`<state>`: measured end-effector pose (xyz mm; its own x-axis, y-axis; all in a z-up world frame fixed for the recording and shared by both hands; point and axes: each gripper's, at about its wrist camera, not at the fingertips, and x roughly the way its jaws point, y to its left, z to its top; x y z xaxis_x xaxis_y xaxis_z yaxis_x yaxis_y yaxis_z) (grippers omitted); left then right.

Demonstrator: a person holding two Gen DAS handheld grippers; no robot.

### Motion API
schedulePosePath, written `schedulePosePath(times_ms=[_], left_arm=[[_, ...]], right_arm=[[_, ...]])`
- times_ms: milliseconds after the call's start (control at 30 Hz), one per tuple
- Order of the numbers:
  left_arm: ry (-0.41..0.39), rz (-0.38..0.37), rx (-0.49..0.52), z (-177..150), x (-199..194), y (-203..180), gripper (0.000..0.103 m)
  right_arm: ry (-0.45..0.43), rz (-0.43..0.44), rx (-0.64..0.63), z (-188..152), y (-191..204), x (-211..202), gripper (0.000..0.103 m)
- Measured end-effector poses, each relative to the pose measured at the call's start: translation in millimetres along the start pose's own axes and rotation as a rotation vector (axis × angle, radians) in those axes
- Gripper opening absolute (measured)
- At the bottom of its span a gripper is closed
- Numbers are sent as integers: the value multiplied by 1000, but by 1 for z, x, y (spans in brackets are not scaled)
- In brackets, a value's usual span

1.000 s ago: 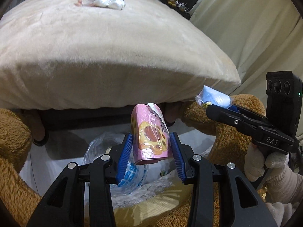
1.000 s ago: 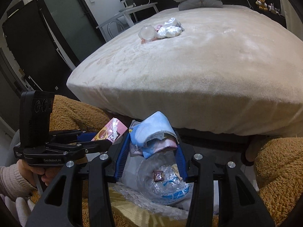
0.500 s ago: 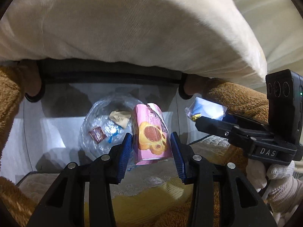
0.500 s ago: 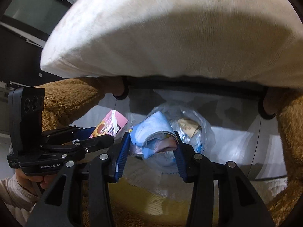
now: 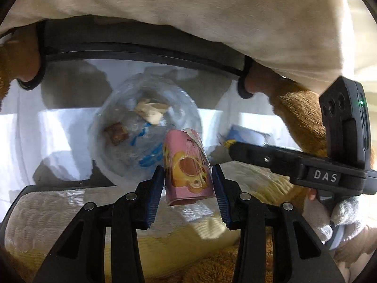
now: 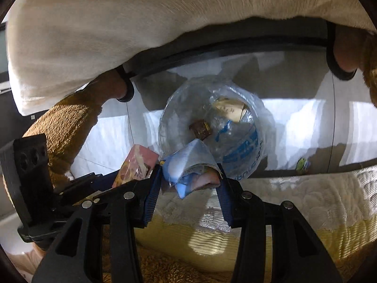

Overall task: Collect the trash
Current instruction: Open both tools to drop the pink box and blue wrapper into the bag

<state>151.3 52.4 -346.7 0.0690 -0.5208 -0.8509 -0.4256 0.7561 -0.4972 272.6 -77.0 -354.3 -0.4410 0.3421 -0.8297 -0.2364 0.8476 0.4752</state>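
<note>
My left gripper (image 5: pixel 188 182) is shut on a pink snack packet (image 5: pixel 186 165) with a yellow cartoon print. It hangs just right of a bin lined with a clear, blue-printed plastic bag (image 5: pixel 122 151). A brown wrapper (image 5: pixel 116 133) and beige paper (image 5: pixel 150 110) lie inside the bag. My right gripper (image 6: pixel 189 180) is shut on a crumpled blue wrapper (image 6: pixel 186 167), held above the near rim of the same bag (image 6: pixel 238 141). Each view shows the other gripper from the side: the right gripper (image 5: pixel 235 147) with the blue wrapper (image 5: pixel 245 134), the left gripper (image 6: pixel 110 181) with the pink packet (image 6: pixel 137 165).
A cream blanket (image 5: pixel 188 11) overhangs the bin from above. Brown plush fabric (image 6: pixel 66 122) flanks both sides. A white and yellow quilted cloth (image 6: pixel 294 207) lies under the grippers. A small green scrap (image 6: pixel 302 165) sits on the pale tiled floor (image 5: pixel 47 136). A gloved hand (image 5: pixel 341 214) holds the right gripper.
Both grippers have sunk and tipped downward, from facing the top of the bed to looking into the bin. The trash on the bed has left the view. Both items stay gripped.
</note>
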Motion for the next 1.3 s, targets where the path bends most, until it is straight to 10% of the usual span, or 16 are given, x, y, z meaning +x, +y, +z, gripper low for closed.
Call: schedulePosePath(times_ms=[200,267,667,1300], left_arm=[[21,15,-13,4,4,5,45],[30,29,-24,5,6,6,62],[-55,21,8,1,-13,-1,62],[-616,26,320,-84,-112,-49,62]], right_arm=[[37,9,63,5,-8,7,49],[39,-1,68,5,-7,7,55],[-46,28,65,1,-10,-12,57],[-761,15,-347,-110,42,-134,57]])
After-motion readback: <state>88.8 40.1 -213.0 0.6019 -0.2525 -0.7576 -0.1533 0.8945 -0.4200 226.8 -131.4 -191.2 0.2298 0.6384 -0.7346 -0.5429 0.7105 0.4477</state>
